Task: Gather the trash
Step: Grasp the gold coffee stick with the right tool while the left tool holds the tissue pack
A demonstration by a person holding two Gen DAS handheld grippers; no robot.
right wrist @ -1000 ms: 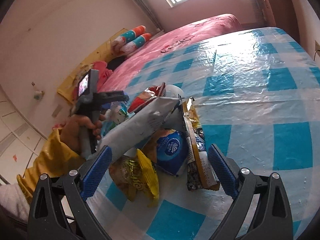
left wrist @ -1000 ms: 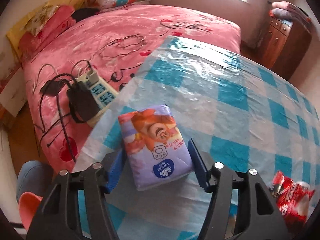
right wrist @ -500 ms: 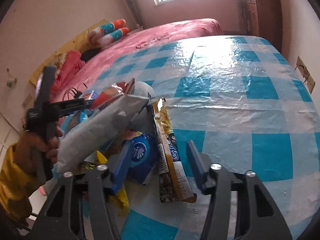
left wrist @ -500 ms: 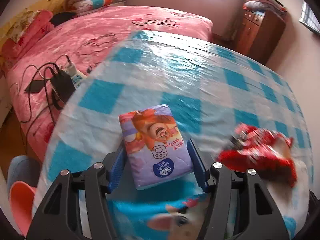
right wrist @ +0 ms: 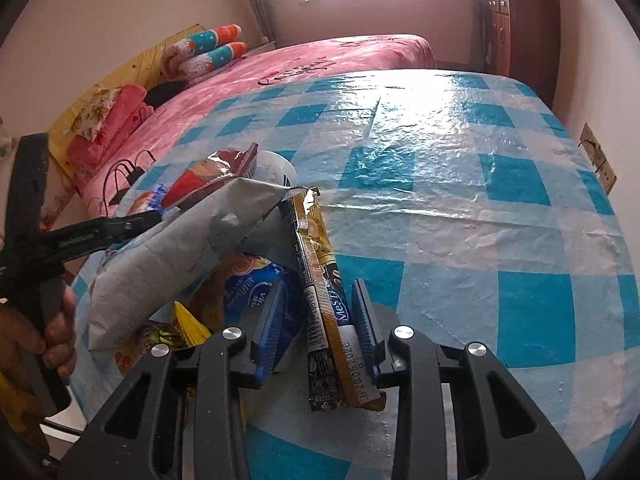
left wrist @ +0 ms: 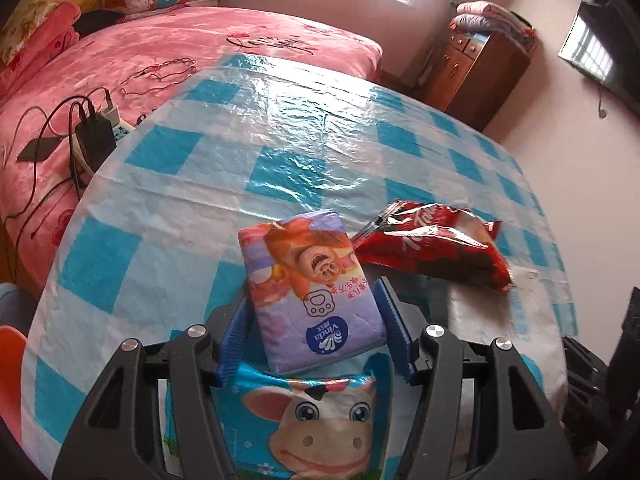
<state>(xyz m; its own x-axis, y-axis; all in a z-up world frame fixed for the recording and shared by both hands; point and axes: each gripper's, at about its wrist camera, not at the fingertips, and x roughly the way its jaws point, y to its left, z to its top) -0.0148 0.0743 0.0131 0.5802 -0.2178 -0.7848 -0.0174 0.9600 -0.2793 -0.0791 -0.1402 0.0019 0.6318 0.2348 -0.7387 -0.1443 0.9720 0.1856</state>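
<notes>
Collecting is midway, by the look of it. Wrappers are bunched at one edge of the counter; the rest of its checked cover is bare. No bin or bag shows in either view, so where the trash ends up can't be told.

Left tongs: narrowed onto a tissue pack, pads against both its sides, pack held just above the counter. Soft plastic film, lilac with a cartoon print, pillow-shaped and slightly squashed at the grip.

Right tongs: jaws closing around a gold sachet. The right pad is at its edge; whether the left pad touches it yet I can't tell. Long narrow foil strip, torn at the top, stiff enough to stand on edge.

Left to gather, judged from the pile:
- red wrapper, crinkled glossy film, lying on the counter just beside the tissue pack
- grey bag, matte, creased foil, torn open mouth, propped over the heap
- blue pack and yellow wrapper under it, partly hidden
- cow-print pack, flat and glossy, below the left tongs

Counter cover: thin, wrinkled plastic sheet, blue and white checks, shiny under window light.
</notes>
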